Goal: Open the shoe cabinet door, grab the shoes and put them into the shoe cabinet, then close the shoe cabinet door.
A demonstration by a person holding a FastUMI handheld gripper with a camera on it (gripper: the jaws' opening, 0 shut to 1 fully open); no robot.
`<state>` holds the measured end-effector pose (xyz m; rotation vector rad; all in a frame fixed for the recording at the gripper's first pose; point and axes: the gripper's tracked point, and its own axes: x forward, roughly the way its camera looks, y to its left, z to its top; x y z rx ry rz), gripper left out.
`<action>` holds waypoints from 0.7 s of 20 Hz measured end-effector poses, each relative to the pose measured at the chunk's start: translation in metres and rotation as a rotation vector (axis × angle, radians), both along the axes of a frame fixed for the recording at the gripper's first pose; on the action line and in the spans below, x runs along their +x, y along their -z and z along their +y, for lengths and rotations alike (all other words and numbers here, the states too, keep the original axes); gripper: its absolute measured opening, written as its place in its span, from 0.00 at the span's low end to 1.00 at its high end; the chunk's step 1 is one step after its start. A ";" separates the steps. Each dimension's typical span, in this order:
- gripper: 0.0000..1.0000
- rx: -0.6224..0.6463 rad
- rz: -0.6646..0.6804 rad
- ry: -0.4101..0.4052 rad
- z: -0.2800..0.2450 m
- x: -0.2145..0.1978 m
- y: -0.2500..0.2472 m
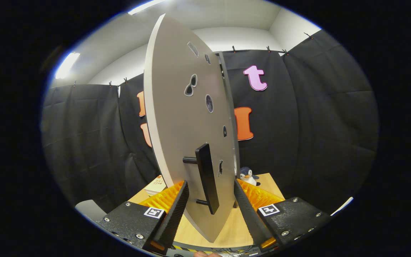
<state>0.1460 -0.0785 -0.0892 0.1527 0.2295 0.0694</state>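
1. Light comes from above: 2 bright ceiling strips (67,65) glow well beyond the fingers and blow out to pure white.
2. The scene is evenly and fairly brightly lit; the pale cabinet door (187,125) between the spread fingers of the gripper (211,200) shows a soft gradient, no hard glare.
3. The black handle (206,177) just ahead of the fingers casts only a faint shadow on the door.
4. Fisheye distortion bows the door's straight edges into curves.
5. Focus is sharp in the middle; the outer rim darkens and shows a thin blue fringe.
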 end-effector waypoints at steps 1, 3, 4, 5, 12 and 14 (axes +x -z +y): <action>0.81 -0.006 -0.004 0.003 0.015 0.004 0.002; 0.81 -0.015 -0.009 0.002 0.038 0.016 0.001; 0.81 -0.013 -0.008 -0.003 0.049 0.023 0.002; 0.81 -0.010 -0.010 -0.007 0.062 0.031 0.003; 0.81 -0.024 -0.012 0.002 0.135 0.094 0.009; 0.82 -0.013 -0.004 -0.009 0.157 0.118 0.011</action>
